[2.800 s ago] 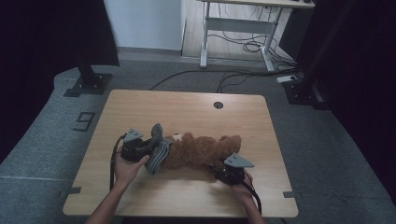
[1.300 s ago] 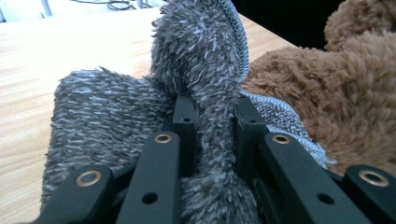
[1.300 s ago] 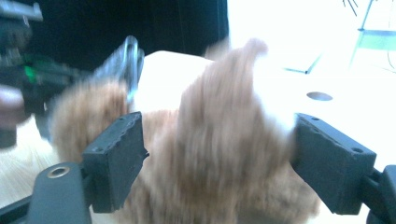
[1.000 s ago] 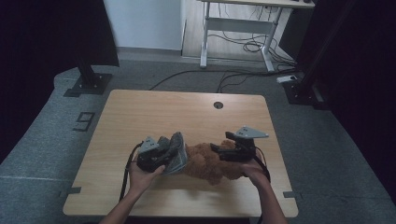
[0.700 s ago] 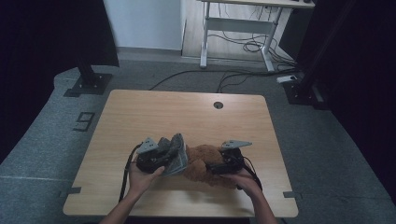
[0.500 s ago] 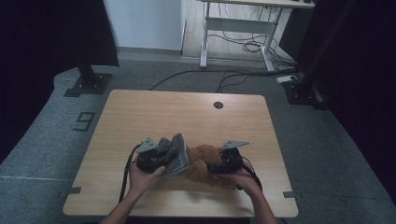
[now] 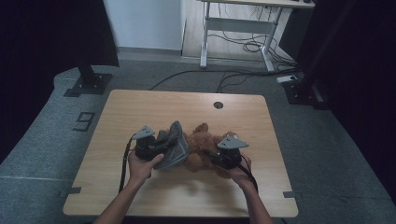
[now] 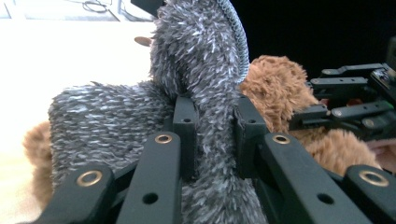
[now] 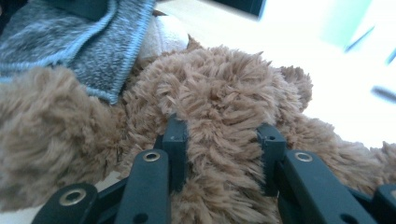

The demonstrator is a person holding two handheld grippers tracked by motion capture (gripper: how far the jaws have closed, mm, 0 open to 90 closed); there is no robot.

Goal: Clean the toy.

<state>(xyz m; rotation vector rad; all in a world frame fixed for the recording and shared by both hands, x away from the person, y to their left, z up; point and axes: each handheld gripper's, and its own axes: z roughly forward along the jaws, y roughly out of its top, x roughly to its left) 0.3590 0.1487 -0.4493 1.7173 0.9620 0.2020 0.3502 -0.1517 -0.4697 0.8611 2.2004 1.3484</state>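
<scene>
Nearby, grey fuzzy cloth (image 7: 172, 143) over teddy bear (image 7: 201, 149).

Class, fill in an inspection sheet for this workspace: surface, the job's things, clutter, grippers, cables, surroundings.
Surface: wooden table, round hole near the far edge.
Job's things: brown teddy bear lying mid-table; grey fuzzy garment against its left side.
Clutter: nothing seen.
Grippers: left gripper shut on the grey fuzzy garment; right gripper, jaws just closed, shut on the teddy's fur.
Cables: black cable trailing from the left gripper; more on the floor behind.
Surroundings: grey floor, white desk frame, dark curtains.
</scene>
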